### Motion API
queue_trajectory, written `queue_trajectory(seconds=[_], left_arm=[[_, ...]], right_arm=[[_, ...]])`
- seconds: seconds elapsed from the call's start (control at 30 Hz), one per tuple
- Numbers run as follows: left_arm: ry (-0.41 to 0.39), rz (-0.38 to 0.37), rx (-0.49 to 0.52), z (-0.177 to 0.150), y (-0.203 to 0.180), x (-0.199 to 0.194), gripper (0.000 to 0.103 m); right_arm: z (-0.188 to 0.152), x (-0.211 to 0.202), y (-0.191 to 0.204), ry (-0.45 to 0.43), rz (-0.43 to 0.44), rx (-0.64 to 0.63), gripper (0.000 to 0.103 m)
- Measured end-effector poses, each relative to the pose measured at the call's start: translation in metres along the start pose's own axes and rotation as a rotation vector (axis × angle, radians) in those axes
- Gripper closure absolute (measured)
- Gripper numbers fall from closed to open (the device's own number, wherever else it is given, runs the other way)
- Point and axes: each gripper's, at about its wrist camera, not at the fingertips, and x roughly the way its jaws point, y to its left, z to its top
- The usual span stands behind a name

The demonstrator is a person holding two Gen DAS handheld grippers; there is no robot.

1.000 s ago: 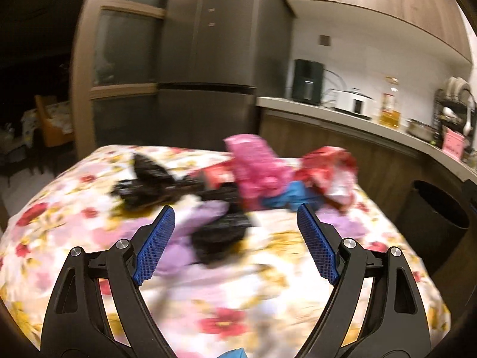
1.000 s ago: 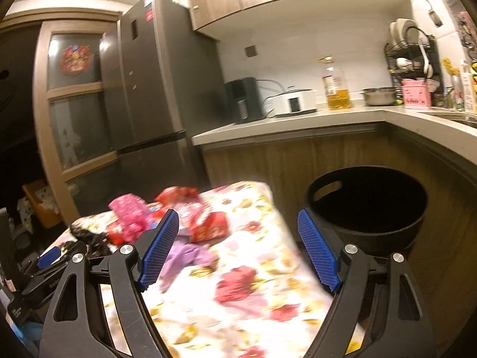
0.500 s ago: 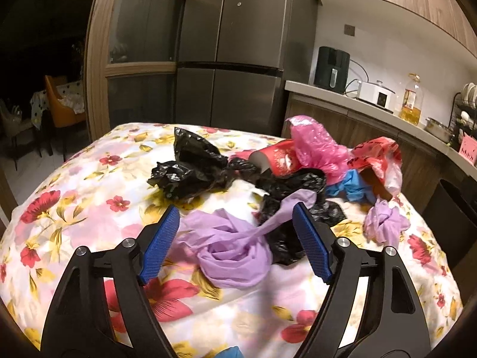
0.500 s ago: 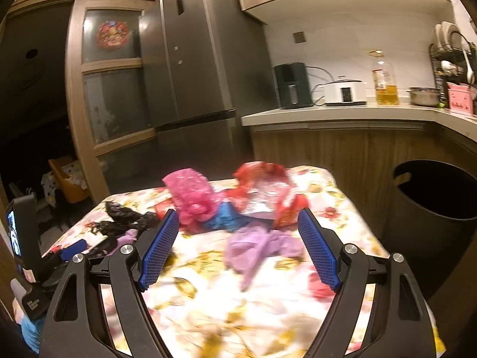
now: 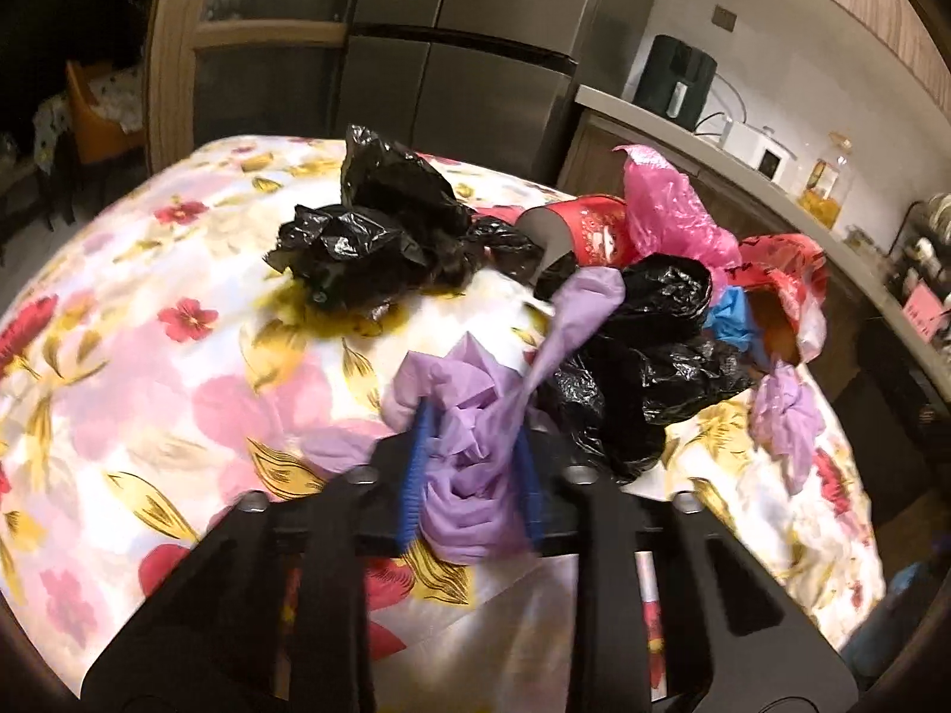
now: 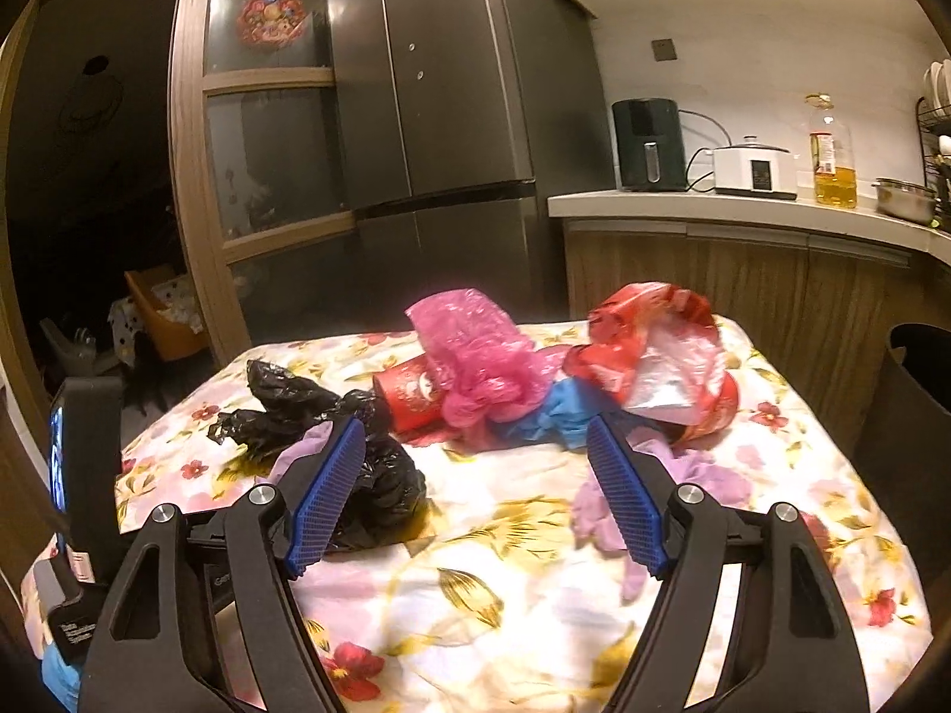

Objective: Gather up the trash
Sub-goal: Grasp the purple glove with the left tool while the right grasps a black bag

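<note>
left gripper (image 5: 469,475) clamps the purple bag (image 5: 475,416), trash bin (image 6: 915,392) off to the right

the bag sits bunched at the near edge of the tabletop (image 5: 178,356), one tail trailing up-right over a black bag (image 5: 648,344). right gripper (image 6: 475,499) hangs wide open and empty, nearer the bin.

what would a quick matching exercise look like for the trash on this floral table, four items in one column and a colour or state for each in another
Items:
1. left gripper
2. right gripper
3. cup
4. crumpled bag by the fridge side

States:
a. black
b. red, lying on its side
c. open, holding nothing
d. shut on the purple bag

Pairs: 1-d, 2-c, 3-b, 4-a
</note>
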Motion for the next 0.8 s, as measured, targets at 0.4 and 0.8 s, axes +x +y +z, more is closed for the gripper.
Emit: queue_trajectory(seconds=[0.4, 0.8], left_arm=[[-0.102, -0.025, -0.020, -0.001, 0.010, -0.036, 0.098], [-0.159, 0.019, -0.028, 0.005, 0.024, -0.057, 0.099]], right_arm=[[-0.009, 0.046, 0.028, 0.092, 0.065, -0.021, 0.035], [-0.018, 0.074, 0.036, 0.185, 0.092, -0.017, 0.063]])
